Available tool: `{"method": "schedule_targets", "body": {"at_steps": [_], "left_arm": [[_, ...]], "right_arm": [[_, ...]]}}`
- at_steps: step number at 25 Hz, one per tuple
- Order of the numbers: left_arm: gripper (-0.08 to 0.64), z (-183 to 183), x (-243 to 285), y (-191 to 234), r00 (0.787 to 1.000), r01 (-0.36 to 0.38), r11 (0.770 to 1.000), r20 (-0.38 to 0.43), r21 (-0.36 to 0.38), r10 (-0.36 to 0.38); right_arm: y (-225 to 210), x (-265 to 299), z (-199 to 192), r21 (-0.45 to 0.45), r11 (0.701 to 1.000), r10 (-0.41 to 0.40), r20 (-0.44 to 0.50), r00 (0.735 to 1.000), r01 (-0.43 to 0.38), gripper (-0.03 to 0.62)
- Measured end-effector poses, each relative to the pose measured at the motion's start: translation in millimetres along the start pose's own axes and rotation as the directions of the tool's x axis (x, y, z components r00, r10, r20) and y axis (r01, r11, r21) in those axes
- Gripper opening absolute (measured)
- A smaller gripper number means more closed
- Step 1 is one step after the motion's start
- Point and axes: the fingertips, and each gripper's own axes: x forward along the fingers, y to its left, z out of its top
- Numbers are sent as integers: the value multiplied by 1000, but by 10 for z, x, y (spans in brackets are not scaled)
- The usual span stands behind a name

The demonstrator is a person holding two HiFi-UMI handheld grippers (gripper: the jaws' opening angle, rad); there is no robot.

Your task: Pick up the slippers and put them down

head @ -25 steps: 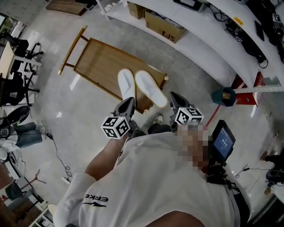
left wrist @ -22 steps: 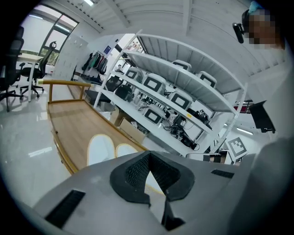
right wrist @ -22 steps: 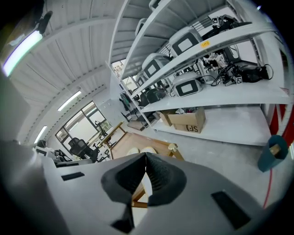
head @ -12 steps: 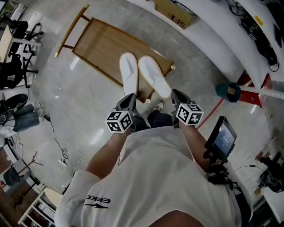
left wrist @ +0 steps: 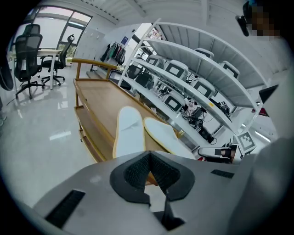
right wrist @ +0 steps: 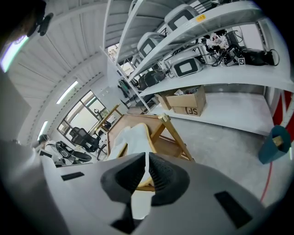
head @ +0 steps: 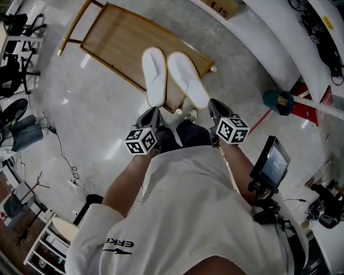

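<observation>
Two white slippers with tan edging are held side by side over the near end of a low wooden table [head: 121, 37]. Their heels hang past its edge. My left gripper [head: 153, 111] is shut on the heel of the left slipper [head: 154, 75]. In the left gripper view that slipper [left wrist: 128, 133] runs forward from the closed jaws [left wrist: 148, 155], with the right slipper [left wrist: 163, 136] beside it. My right gripper [head: 212, 103] is shut on the heel of the right slipper [head: 187, 79]. White slipper [right wrist: 131, 137] fabric shows in the slit of its jaws [right wrist: 147, 157].
A curved white shelf unit [head: 269, 32] with monitors and a cardboard box [head: 226, 6] runs along the right. A teal object [head: 278, 101] stands on the floor by a red frame. Office chairs [head: 13, 80] and a floor cable [head: 64, 161] lie to the left. The person's dark shoes [head: 183, 134] are just below the grippers.
Both grippers have come down toward the wooden table with the slippers still in them. The slippers now lie further over the table's near end.
</observation>
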Motion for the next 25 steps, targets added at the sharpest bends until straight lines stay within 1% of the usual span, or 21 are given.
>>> {"method": "schedule_targets", "body": {"at_steps": [3, 5, 6, 8, 9, 11, 13, 16, 19, 22, 25], "left_arm": [[5, -111, -55, 101, 1000, -9, 1000, -7, -10, 9], [5, -193, -97, 177, 1000, -8, 1000, -19, -21, 8], [5, -236, -109, 211, 1000, -5, 999, -26, -32, 4], [8, -308, -114, 267, 999, 4, 998, -34, -68, -6], [13, -335, -106, 282, 999, 13, 996, -35, -91, -16], [92, -378, -61, 294, 998, 41, 989, -37, -143, -46], [139, -399, -4, 302, 997, 67, 980, -34, -190, -75], [189, -402, 83, 304, 993, 106, 964, -23, -243, -115], [225, -388, 177, 361, 991, 125, 950, -18, -286, -135], [229, -332, 231, 425, 991, 130, 941, 1, -314, -137], [229, -297, 303, 457, 990, 138, 925, 30, -353, -136]], "right_arm": [[-33, -7, -43, 4, 1000, 0, -4, 1000, 0, 8], [-49, -8, -71, 11, 1000, -6, -4, 1000, 6, 24], [-56, -6, -83, 18, 1000, -7, -5, 1000, 7, 40], [-67, 4, -106, 35, 999, 0, -7, 1000, 0, 103], [-71, 9, -118, 46, 999, 6, -8, 1000, -6, 124], [-71, 29, -148, 73, 997, 26, -13, 1000, -25, 163], [-69, 66, -191, 112, 993, 51, -24, 998, -48, 183], [-79, 130, -260, 151, 985, 86, -49, 995, -78, 196], [-90, 212, -288, 169, 981, 105, -69, 992, -92, 196], [-75, 267, -287, 181, 978, 116, -75, 990, -101, 197], [-82, 302, -312, 196, 974, 131, -84, 988, -113, 196]]}}
